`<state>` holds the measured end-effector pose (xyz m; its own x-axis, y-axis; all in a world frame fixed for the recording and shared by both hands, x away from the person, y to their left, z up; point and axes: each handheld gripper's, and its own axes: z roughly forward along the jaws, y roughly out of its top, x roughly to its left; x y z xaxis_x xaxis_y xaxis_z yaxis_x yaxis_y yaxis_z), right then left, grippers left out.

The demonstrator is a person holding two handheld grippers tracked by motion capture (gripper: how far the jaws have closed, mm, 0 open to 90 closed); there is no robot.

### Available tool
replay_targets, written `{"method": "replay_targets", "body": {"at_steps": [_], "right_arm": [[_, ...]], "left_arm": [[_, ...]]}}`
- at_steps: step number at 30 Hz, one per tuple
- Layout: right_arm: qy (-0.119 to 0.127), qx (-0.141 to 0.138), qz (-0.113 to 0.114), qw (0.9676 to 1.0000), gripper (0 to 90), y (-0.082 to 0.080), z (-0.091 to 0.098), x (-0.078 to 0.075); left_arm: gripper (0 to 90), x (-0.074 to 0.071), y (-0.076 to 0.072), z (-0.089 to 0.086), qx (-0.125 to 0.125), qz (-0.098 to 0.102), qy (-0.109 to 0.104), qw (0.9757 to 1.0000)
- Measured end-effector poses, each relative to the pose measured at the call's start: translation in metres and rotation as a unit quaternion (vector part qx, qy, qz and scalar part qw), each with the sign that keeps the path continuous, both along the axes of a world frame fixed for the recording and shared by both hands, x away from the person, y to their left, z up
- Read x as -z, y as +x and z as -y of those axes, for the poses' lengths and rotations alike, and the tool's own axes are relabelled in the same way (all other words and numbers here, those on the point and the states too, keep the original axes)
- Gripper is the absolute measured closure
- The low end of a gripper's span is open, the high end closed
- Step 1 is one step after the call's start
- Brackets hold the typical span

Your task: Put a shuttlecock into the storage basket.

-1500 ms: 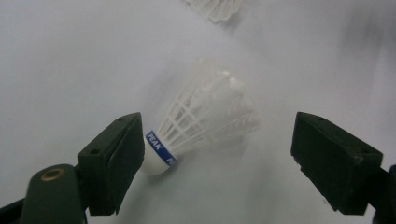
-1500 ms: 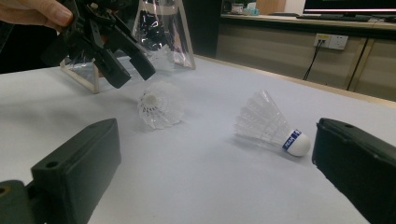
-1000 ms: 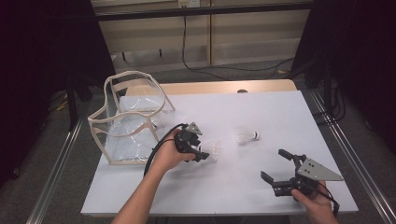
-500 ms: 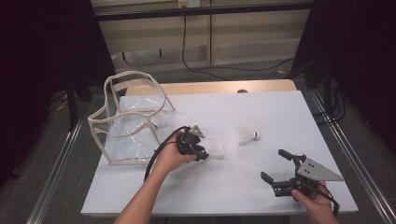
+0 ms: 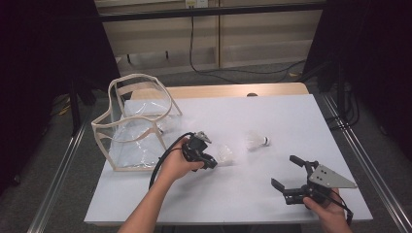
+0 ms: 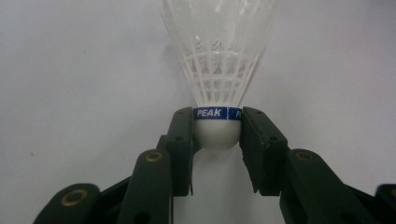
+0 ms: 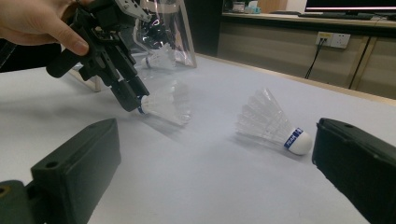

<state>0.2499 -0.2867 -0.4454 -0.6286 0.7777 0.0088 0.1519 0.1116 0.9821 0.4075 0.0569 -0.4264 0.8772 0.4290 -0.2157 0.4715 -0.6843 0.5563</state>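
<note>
Clamping on the rounded white cork of a shuttlecock [image 6: 217,93], the left gripper [image 6: 217,135] has just been closing, and its two black jaws now press the cork from either side just under the blue band. In the high view the left gripper [image 5: 210,160] holds that shuttlecock [image 5: 223,154] low over the white table [image 5: 243,194], a little right of the clear bag [image 5: 136,128] with its beige trim. The cork is the right place to hold: it looks firm and gives the pads something solid, though its curve could let it squirt out under a hard squeeze. The mesh skirt looks thin, light and easily crushed, so it should stay free. Such a light thing will probably swing with any quick move. Farther right lies a second shuttlecock [image 5: 256,141], on its side. The right gripper [image 5: 293,176] rests near the table's front edge, jaws spread wide and holding nothing.
</note>
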Motion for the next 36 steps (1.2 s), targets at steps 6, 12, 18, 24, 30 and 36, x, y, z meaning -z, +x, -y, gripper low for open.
{"method": "replay_targets", "body": {"at_steps": [6, 12, 18, 24, 30, 36], "right_arm": [[-0.001, 0.0, 0.001, 1.0, 0.7, 0.0, 0.0, 0.0], [0.0, 0.0, 0.001, 1.0, 0.7, 0.0, 0.0, 0.0], [-0.001, 0.0, 0.002, 1.0, 0.7, 0.0, 0.0, 0.0], [-0.001, 0.0, 0.002, 1.0, 0.7, 0.0, 0.0, 0.0], [0.0, 0.0, 0.004, 1.0, 0.7, 0.0, 0.0, 0.0], [-0.002, 0.0, 0.002, 1.0, 0.7, 0.0, 0.0, 0.0]], "left_arm": [[65.7, -0.006, -0.004, -0.001, -0.008, -0.017, 0.0, 0.9998], [65.8, -0.012, -0.006, -0.004, -0.026, -0.035, -0.009, 0.999], [65.8, -0.023, -0.008, -0.006, -0.029, -0.035, -0.01, 0.9989], [65.8, -0.03, -0.009, -0.006, -0.032, -0.041, -0.01, 0.9986], [65.8, -0.035, -0.009, -0.007, -0.033, -0.043, -0.012, 0.9985], [65.8, -0.041, -0.01, -0.009, -0.036, -0.046, -0.014, 0.9982]]}}
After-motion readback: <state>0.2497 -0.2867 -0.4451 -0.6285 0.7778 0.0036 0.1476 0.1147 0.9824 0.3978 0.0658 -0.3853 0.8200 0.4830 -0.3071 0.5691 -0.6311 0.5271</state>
